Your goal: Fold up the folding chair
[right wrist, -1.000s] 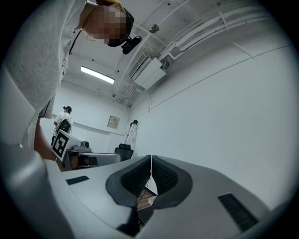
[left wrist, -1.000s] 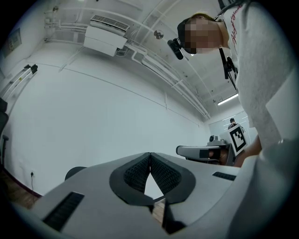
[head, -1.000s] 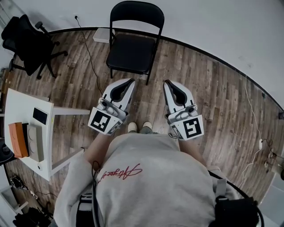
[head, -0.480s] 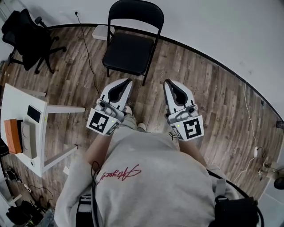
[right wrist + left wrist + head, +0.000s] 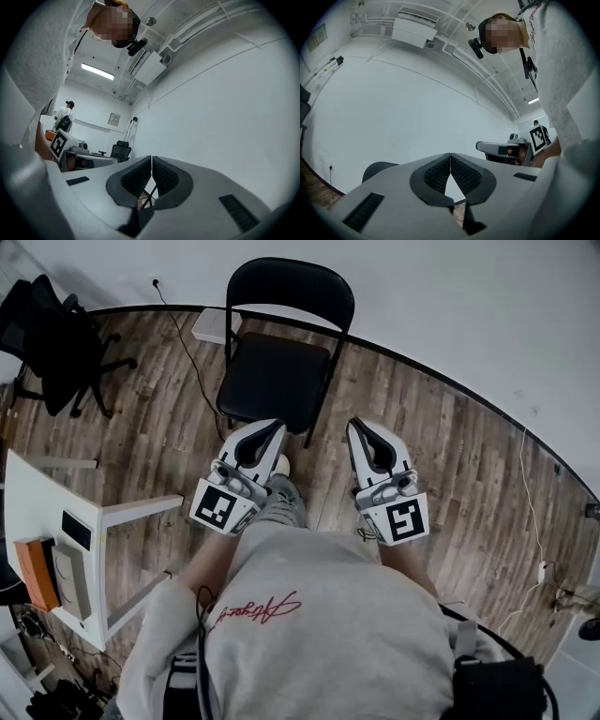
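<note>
Ahead on the wooden floor (image 5: 450,456), backed against the white wall (image 5: 450,296): the folding chair (image 5: 277,362), open, seat flat, back upright. Just short of its front edge: the left gripper (image 5: 274,427) and the right gripper (image 5: 360,426), both with jaws clenched tip to tip on nothing.

No way to take hold like this. Needs the jaws released first, or else merely shoves the seat and skids the chair toward the wall on smooth boards. Probably thin, slick painted tube for a frame, so easy to lose once pinched. Likely to swing shut fast once the seat lifts, with the hinges on both sides ready to nip the jaws. Could tip sideways if raised from 1 side only.

Close by the chair's left legs: a cable (image 5: 192,362) on the floor, apt to catch a leg during any drag. Farther left: an office chair (image 5: 52,329) and a white tabletop (image 5: 33,502), well apart, little danger there.
</note>
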A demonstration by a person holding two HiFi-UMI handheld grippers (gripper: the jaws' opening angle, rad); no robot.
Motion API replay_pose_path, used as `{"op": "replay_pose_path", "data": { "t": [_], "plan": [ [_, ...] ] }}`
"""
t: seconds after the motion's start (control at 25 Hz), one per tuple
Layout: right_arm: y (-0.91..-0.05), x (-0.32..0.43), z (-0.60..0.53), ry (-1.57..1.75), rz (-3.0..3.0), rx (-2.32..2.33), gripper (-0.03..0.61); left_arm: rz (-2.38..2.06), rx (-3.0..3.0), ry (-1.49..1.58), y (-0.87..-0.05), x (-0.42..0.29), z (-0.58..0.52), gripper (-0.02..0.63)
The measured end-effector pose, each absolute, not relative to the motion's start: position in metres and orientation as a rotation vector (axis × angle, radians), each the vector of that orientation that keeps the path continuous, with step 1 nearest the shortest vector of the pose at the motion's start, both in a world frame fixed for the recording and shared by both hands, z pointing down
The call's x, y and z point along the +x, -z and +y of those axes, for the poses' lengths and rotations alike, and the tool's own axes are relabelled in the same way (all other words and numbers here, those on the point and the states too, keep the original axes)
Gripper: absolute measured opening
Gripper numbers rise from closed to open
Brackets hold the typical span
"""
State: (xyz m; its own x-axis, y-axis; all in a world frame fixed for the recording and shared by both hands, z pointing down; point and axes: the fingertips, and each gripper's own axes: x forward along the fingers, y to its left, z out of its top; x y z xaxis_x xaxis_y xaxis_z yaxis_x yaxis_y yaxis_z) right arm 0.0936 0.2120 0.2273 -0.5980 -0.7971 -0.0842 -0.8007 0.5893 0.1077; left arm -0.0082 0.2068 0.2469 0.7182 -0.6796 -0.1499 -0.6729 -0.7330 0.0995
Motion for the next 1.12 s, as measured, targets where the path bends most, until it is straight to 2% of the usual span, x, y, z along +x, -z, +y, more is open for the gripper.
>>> {"op": "replay_pose_path", "data": {
  "t": [0.4, 0.8, 1.04, 1.08, 1.12],
  "plan": [
    [-0.229, 0.066, 0.061, -0.188, 2.754, -1.501, 0.018, -0.893, 2.856, 0.147, -0.271, 0.001, 0.082, 0.017],
    [-0.254, 0.073, 0.008, -0.110, 2.779, -1.554, 0.018, -1.008, 2.763, 0.209, -0.275, -0.014, 0.024, 0.018],
    [-0.288, 0.080, -0.016, -0.112, 2.868, -1.567, 0.018, -1.122, 2.382, 0.278, -0.339, -0.052, 0.014, 0.020],
    [-0.295, 0.082, -0.020, -0.109, 2.879, -1.565, 0.018, -1.124, 2.282, 0.316, -0.357, -0.058, 0.014, 0.027],
    [-0.302, 0.085, -0.024, -0.102, 2.893, -1.567, 0.018, -1.117, 2.165, 0.373, -0.376, -0.065, 0.014, 0.061]
  ]
}}
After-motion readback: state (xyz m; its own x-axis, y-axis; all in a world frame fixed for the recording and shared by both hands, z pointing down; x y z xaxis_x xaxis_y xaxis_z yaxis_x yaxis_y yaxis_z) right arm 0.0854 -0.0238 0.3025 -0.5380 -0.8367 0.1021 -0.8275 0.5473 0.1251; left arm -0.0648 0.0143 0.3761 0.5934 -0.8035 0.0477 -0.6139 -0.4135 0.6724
